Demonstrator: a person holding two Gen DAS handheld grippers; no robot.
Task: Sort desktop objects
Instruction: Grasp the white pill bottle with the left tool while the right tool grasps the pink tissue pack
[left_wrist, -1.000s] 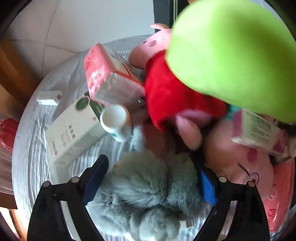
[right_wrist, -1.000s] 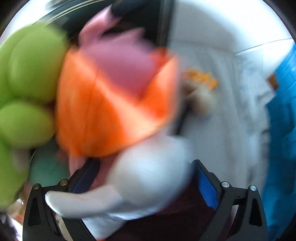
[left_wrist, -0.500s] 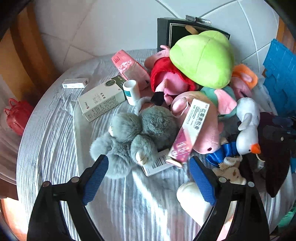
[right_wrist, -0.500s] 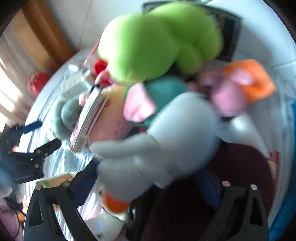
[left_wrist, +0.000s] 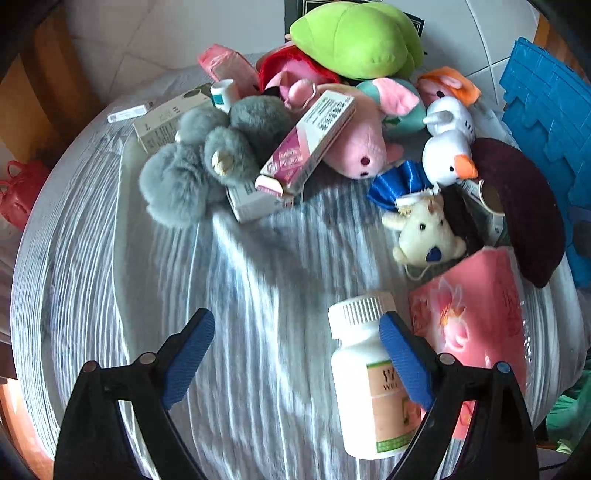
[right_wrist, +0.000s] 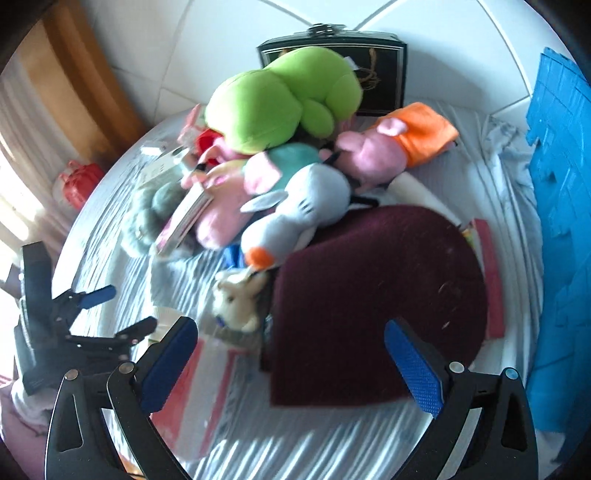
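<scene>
A heap of plush toys lies on the round table (left_wrist: 92, 280): a green plush (left_wrist: 354, 37) (right_wrist: 280, 96), a grey furry toy (left_wrist: 207, 158), a pink pig (left_wrist: 354, 144), a white duck (left_wrist: 447, 147) (right_wrist: 295, 218) and a small cream bear (left_wrist: 424, 232). A pink carton (left_wrist: 310, 140) leans on the pig. A white pill bottle (left_wrist: 369, 373) lies by my left gripper's right finger. My left gripper (left_wrist: 295, 354) is open and empty. My right gripper (right_wrist: 291, 365) is open over a maroon cloth (right_wrist: 373, 295).
White boxes (left_wrist: 166, 118) and a small white bottle (left_wrist: 223, 96) lie at the far left of the heap. A pink tissue pack (left_wrist: 469, 317) sits beside the pill bottle. A blue panel (left_wrist: 546, 122) stands at the right, a dark box (right_wrist: 373, 74) behind.
Both grippers have pulled back from the heap, so the whole table now shows. The pill bottle and tissue pack have come into the left wrist view.
</scene>
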